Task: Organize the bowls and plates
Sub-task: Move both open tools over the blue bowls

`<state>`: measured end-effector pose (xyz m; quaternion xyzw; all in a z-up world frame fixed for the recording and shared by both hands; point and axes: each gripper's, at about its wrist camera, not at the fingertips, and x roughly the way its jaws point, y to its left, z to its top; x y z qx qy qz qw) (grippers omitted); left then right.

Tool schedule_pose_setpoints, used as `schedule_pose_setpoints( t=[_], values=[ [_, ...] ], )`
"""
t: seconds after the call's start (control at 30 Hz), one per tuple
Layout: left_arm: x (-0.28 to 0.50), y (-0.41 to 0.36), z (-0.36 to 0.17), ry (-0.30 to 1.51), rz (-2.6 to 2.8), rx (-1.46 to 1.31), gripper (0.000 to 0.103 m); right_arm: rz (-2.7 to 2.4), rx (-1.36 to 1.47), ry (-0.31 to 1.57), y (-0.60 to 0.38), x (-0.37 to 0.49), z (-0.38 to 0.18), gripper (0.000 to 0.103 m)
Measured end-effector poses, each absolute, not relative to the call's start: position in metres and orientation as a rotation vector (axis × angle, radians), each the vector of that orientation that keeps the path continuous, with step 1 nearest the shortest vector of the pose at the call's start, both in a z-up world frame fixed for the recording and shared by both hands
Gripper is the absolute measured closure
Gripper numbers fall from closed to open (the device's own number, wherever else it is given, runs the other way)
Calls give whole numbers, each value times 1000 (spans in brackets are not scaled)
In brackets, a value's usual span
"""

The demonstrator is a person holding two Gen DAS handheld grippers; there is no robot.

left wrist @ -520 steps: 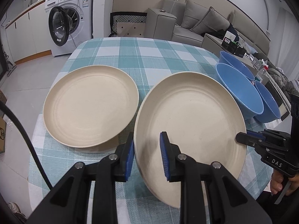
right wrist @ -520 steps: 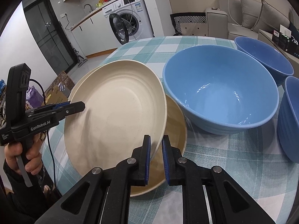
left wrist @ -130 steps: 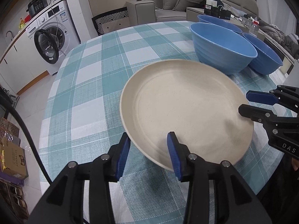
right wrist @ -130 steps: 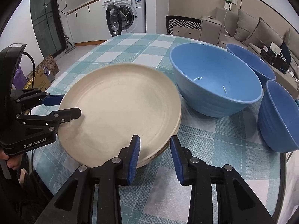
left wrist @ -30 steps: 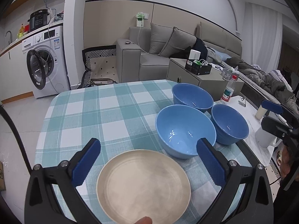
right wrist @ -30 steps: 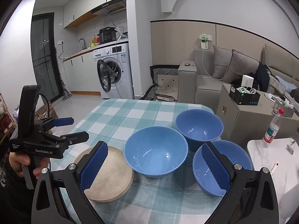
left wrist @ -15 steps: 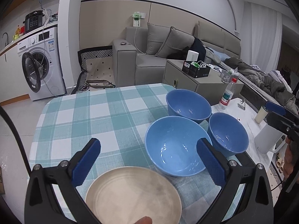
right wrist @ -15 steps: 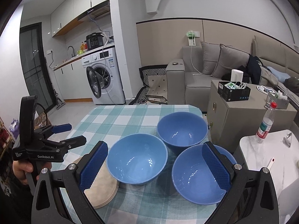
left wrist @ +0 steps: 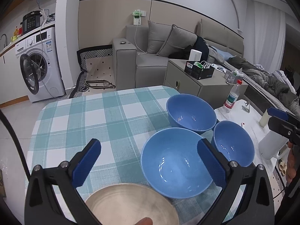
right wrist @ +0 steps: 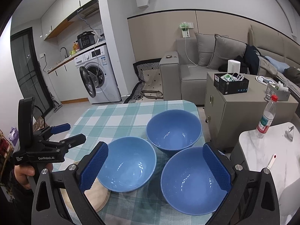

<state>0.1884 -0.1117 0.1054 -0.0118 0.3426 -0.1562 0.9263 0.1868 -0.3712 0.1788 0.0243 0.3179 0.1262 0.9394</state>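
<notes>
Three blue bowls stand upright and apart on the checked table (left wrist: 78, 123): a near-left bowl (left wrist: 176, 163) (right wrist: 129, 163), a far bowl (left wrist: 191, 112) (right wrist: 174, 131) and a right bowl (left wrist: 232, 144) (right wrist: 193, 180). A stack of cream plates (left wrist: 131, 204) (right wrist: 97, 195) lies at the near-left edge. My left gripper (left wrist: 148, 161) is wide open and empty, held high above the plates and the near-left bowl. My right gripper (right wrist: 155, 166) is wide open and empty, high above the near-left and right bowls.
A white marble side table (right wrist: 266, 153) with a water bottle (right wrist: 266, 118) stands right of the table. A white jug (left wrist: 271, 146) sits there too. A grey cabinet (right wrist: 243, 103), sofa (left wrist: 155, 56) and washing machine (left wrist: 37, 61) lie beyond.
Both grippers have swung a little to the right and slightly nearer the bowls. The plate stack has slid toward the lower left of both views. Both grippers stay wide open.
</notes>
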Motion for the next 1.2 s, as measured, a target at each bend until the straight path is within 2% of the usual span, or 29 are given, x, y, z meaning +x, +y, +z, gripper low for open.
schedule_pose_setpoints(
  t=[1.2],
  values=[
    [270, -176, 78, 816, -309, 6, 0, 125, 105, 778, -419, 287, 133, 1]
  ],
)
